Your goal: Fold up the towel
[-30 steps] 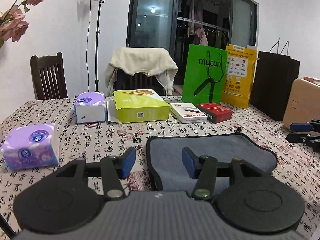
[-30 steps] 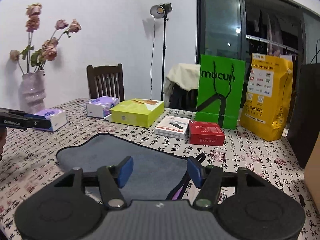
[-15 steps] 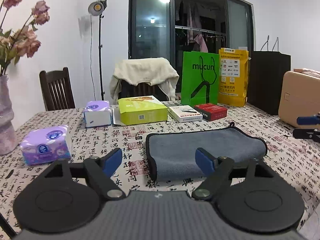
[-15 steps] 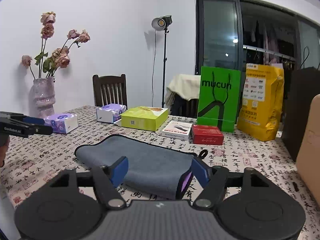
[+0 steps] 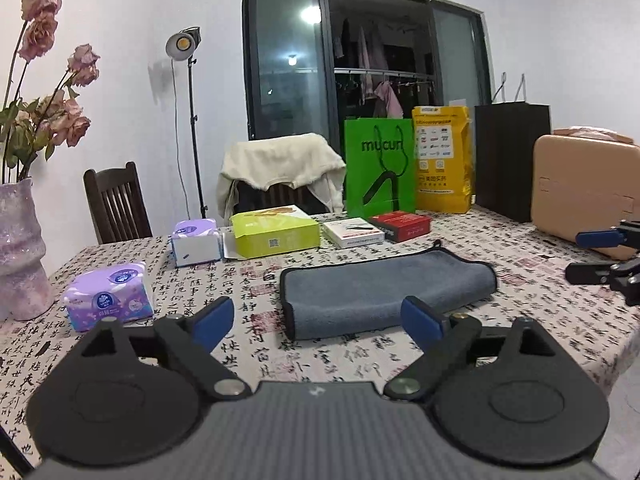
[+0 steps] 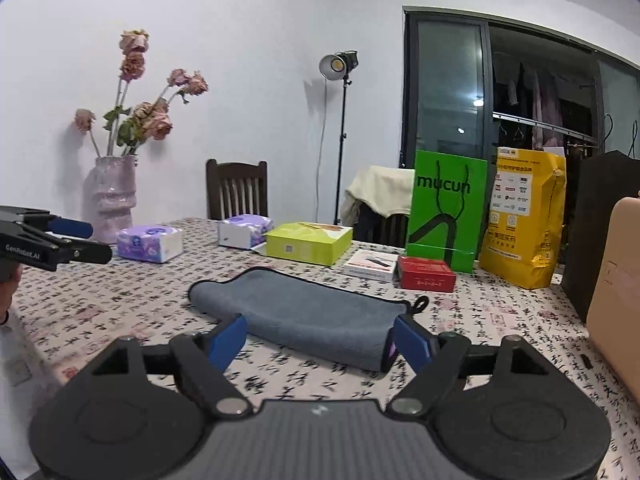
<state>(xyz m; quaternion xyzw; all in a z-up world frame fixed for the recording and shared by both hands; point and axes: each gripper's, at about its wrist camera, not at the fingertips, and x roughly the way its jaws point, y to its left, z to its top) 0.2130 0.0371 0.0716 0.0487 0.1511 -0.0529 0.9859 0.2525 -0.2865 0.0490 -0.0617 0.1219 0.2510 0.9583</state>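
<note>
Left wrist: both hand-held grippers (image 5: 318, 322) (image 6: 320, 340) gape (empty) before folded towel (image 5: 384, 290)

I am at a dining table (image 5: 120, 344) in a lived-in home; its cloth is printed with calligraphy; at my ten o'clock a vase of dried roses (image 6: 114, 196) stands by a wooden chair (image 6: 236, 190); at twelve o'clock a second chair carries a cream garment (image 5: 280, 164); behind it a dark glass door (image 5: 360, 80) shows laundry hung on a rail; tissue packs (image 5: 110, 296), shopping bags (image 5: 380, 168) and a studio lamp (image 5: 182, 44) fill the rest.
</note>
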